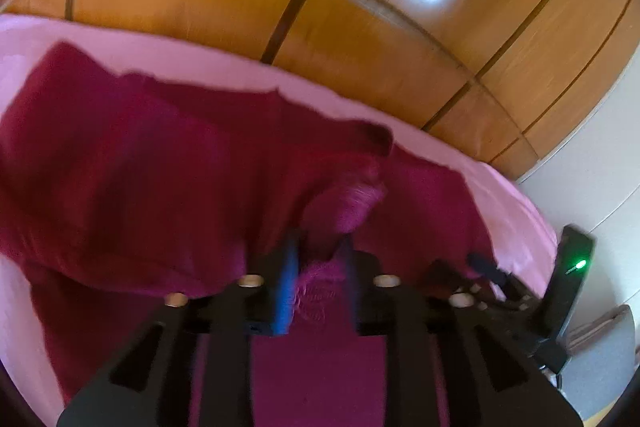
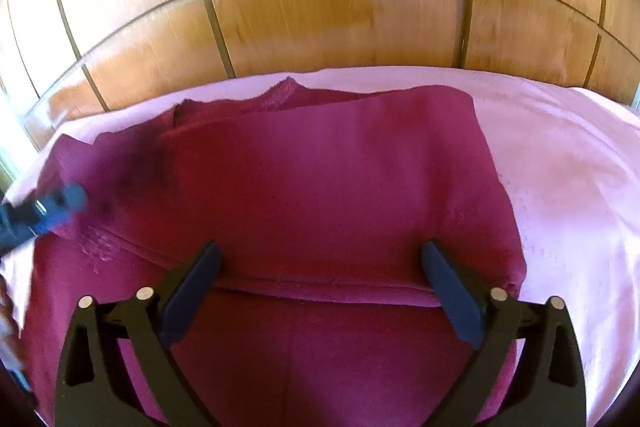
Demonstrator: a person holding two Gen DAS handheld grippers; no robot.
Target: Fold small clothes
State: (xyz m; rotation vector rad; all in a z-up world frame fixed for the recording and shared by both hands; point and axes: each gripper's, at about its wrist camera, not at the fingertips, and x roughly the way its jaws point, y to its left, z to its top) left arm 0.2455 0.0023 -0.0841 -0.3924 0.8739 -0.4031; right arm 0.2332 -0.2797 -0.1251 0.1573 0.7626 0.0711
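A magenta garment (image 2: 320, 179) lies partly folded on a pink sheet (image 2: 560, 187). In the left wrist view my left gripper (image 1: 318, 259) is shut on a bunched fold of the garment (image 1: 344, 203) and lifts it above the rest of the cloth. In the right wrist view my right gripper (image 2: 320, 259) is open, its dark fingers (image 2: 448, 279) spread just above a folded edge of the garment. The left gripper shows blurred at the left edge of the right wrist view (image 2: 44, 211).
A wooden panelled wardrobe (image 2: 320, 7) stands behind the bed. The right gripper's body, with a green light (image 1: 568, 283), sits at the bed's right edge. A white wall (image 1: 592, 179) is beyond it.
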